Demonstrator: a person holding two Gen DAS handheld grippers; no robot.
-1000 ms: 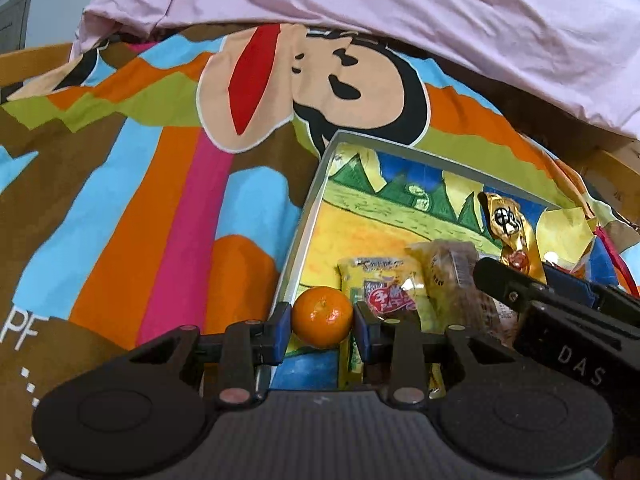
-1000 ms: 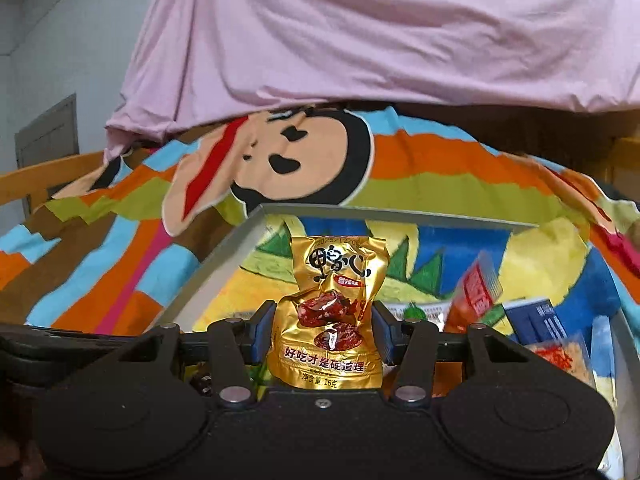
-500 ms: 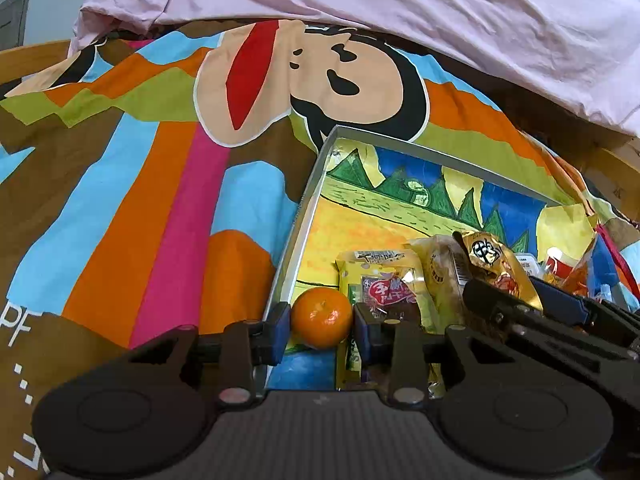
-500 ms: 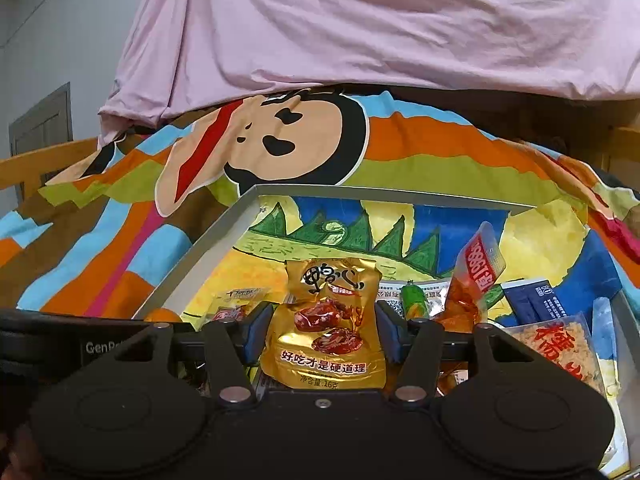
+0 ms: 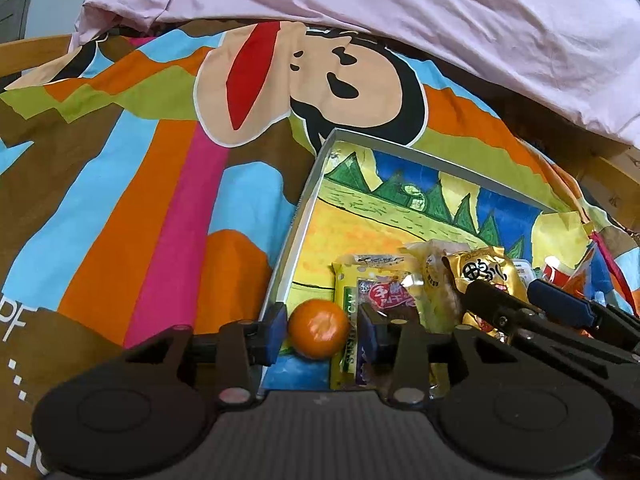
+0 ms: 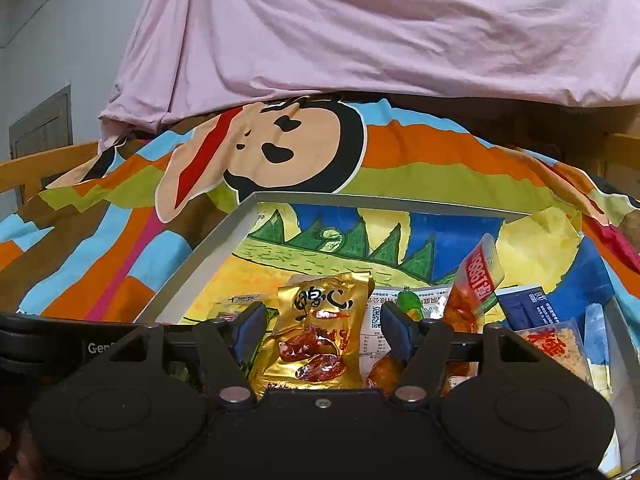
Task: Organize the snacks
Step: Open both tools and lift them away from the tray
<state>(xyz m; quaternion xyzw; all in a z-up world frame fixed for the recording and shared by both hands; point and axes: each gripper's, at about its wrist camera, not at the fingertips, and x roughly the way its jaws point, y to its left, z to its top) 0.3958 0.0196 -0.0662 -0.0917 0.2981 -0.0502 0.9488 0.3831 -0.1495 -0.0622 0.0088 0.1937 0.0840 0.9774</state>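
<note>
A small tangerine (image 5: 319, 334) lies in the near left corner of the shallow picture-lined tray (image 5: 304, 216). My left gripper (image 5: 322, 320) straddles it with its jaws opening, and a thin gap shows at each pad. A gold snack packet (image 6: 320, 332) rests on other packets in the tray (image 6: 208, 256). My right gripper (image 6: 324, 316) is around it with jaws opening, both pads clear of its sides. In the left wrist view the right gripper (image 5: 504, 288) sits to the right, with the gold packet (image 5: 486, 276) at its tips.
A yellow packet (image 5: 360, 292), a red packet (image 6: 476, 280), a blue packet (image 6: 528, 308) and a small green sweet (image 6: 408, 302) lie in the tray. A striped cartoon sheet (image 5: 120, 200) spreads around it. Pink cloth (image 5: 400, 8) hangs behind, with a wooden rail (image 6: 40, 160) at left.
Both pairs of jaws have spread apart. The left pads have come off the tangerine. The gold packet has sunk lower between the right pads and now lies free.
</note>
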